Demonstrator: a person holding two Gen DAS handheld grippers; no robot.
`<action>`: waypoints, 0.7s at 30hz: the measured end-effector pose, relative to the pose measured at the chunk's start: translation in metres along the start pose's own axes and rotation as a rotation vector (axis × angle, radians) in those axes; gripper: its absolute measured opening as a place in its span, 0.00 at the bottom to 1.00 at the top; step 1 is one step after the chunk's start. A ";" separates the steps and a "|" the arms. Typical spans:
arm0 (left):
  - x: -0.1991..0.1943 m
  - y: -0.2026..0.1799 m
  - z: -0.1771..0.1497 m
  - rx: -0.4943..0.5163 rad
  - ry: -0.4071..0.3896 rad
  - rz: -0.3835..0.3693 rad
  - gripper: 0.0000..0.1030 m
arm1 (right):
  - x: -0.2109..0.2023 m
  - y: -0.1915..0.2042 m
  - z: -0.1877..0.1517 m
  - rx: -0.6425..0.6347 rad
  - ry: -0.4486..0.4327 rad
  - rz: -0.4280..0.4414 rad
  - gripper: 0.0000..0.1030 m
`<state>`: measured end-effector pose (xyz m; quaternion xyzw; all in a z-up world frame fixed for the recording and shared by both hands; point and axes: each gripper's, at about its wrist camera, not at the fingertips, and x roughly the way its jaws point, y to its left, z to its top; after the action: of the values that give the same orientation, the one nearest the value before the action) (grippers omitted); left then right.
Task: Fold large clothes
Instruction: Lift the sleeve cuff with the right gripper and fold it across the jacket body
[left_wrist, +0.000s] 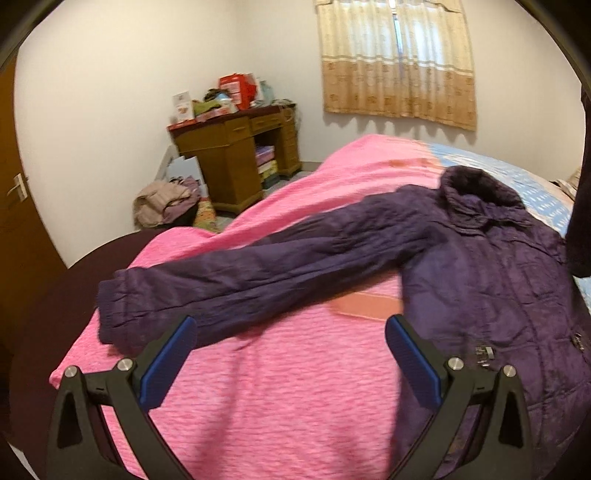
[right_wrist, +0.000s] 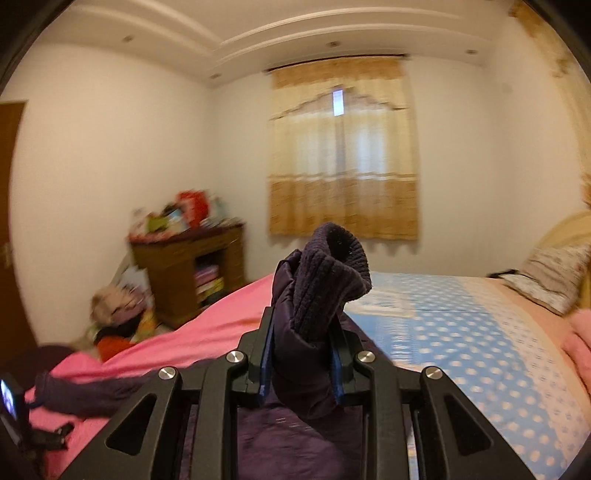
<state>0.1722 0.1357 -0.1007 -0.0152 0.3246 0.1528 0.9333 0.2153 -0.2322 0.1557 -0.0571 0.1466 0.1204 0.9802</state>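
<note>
Jaws of right gripper (right_wrist: 302, 354) pinch jacket cuff (right_wrist: 328, 280).

You've got a dark purple jacket (left_wrist: 480, 266) on a bright pink blanket (left_wrist: 280, 387); beside it a light blue sheet (right_wrist: 461, 332) with white dots, beige-and-tan curtains (right_wrist: 343, 162).

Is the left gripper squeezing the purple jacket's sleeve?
No, the left gripper stands wide open above the pink blanket, and the purple jacket sleeve lies flat beyond its blue pads.
</note>
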 end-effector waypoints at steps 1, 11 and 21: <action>0.002 0.005 0.000 -0.008 0.002 0.008 1.00 | 0.008 0.015 -0.005 -0.013 0.013 0.025 0.24; 0.008 0.028 -0.006 -0.032 0.017 0.045 1.00 | 0.089 0.128 -0.086 -0.087 0.203 0.205 0.21; 0.008 0.051 -0.007 -0.052 0.020 0.087 1.00 | 0.148 0.188 -0.183 -0.136 0.441 0.308 0.15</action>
<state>0.1594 0.1860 -0.1075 -0.0267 0.3304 0.2014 0.9217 0.2548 -0.0457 -0.0773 -0.1248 0.3550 0.2624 0.8886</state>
